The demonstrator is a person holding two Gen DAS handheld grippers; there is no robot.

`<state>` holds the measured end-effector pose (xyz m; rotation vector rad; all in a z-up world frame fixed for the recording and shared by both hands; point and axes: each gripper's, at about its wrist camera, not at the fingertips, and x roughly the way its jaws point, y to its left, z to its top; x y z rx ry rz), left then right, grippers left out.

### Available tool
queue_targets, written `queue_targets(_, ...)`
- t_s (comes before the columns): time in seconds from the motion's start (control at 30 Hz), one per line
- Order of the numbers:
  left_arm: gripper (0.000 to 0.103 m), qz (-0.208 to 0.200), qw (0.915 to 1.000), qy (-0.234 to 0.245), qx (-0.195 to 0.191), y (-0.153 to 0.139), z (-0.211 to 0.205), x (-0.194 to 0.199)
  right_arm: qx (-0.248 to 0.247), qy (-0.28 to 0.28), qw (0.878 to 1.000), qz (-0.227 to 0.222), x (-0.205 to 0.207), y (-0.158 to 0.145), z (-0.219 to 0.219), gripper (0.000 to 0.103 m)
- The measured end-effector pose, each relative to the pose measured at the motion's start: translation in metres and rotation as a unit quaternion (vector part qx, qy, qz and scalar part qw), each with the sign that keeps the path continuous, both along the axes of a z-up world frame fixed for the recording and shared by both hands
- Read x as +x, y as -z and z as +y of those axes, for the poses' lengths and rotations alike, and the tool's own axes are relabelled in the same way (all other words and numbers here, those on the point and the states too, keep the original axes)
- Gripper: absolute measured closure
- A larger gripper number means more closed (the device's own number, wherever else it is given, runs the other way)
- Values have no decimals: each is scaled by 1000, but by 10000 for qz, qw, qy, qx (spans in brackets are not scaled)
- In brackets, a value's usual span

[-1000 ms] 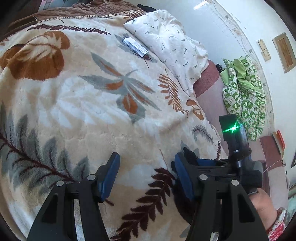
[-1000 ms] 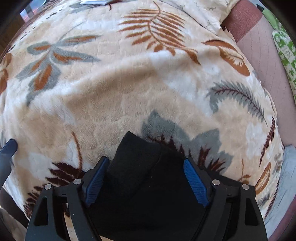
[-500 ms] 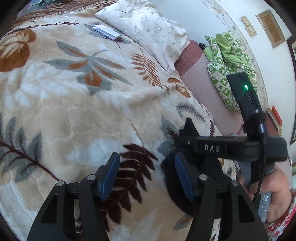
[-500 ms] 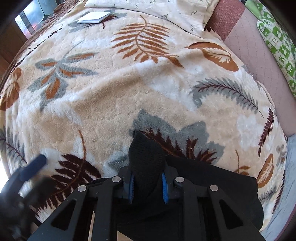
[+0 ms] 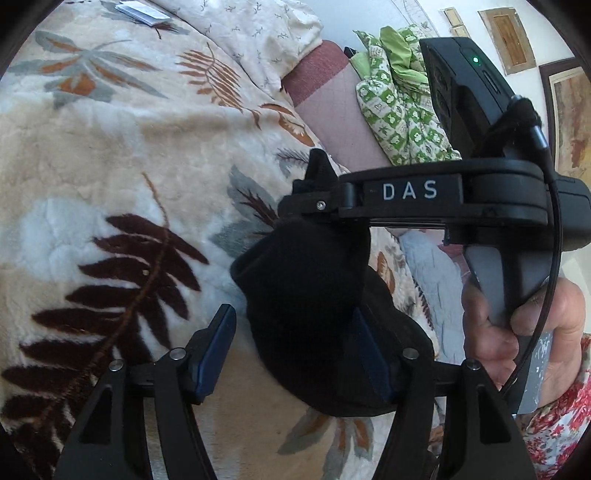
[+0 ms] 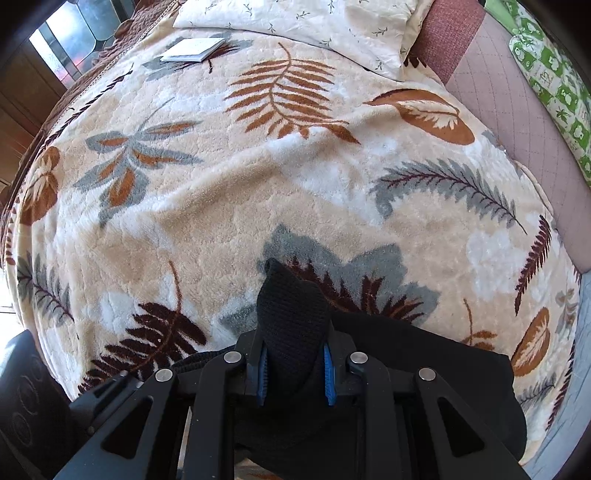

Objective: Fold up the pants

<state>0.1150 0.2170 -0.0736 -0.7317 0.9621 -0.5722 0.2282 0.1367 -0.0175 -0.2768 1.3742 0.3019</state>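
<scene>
Almost nothing of the fold looks done yet, I think. Big bed w/ a leaf blanket fills both views. At about 12 o'clock in the right view sits a white pillow, and near 11 o'clock a small booklet. Green cloth hangs at 1 o'clock in the left view.

Black pants are in a bunch at the near edge of the bed, around 6 o'clock in both views. No flat fold shows, no neat legs laid out. Can't tell which part is waist or leg.

Right gripper has its fingers squeezed tight on a bit of the pants, w/ a black tip poking up past them. Left gripper has its fingers spread wide, w/ the pants bunch sitting between them but not pinched. A hand holds the right tool at 3 o'clock in the left view.

Left to do, my guess: left one grabs too, pull the pants flat on the bed, then fold.
</scene>
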Motion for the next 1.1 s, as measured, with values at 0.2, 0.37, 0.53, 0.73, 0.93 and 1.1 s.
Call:
queue_targets(0.2, 87, -207, 9980, 574, -132, -7, -13, -6, 169, 10, 9998, -49, -11, -6, -7, 79)
queue_targets(0.37, 89, -155, 9979, 561, -267, -11, -20, -10, 457, 63, 9988, -169, -23, -14, -22, 79)
queue_targets(0.53, 89, -477, 9954, 763, 324, -42, -53, -16, 745, 209, 9962, -400, -32, -30, -53, 79)
queue_targets(0.73, 89, -603, 9874, 1106, 955, -70, -105, -15, 1084, 606, 9906, -570, -44, -38, -114, 79)
queue_targets(0.93, 89, -570, 9771, 1552, 1336, -66, -175, -18, 1432, 1149, 9813, -580, -55, -25, -184, 79)
queue_targets(1.1, 79, -223, 9738, 1799, 1372, -46, -212, -24, 1526, 1712, 9713, -624, -70, -1, -251, 62)
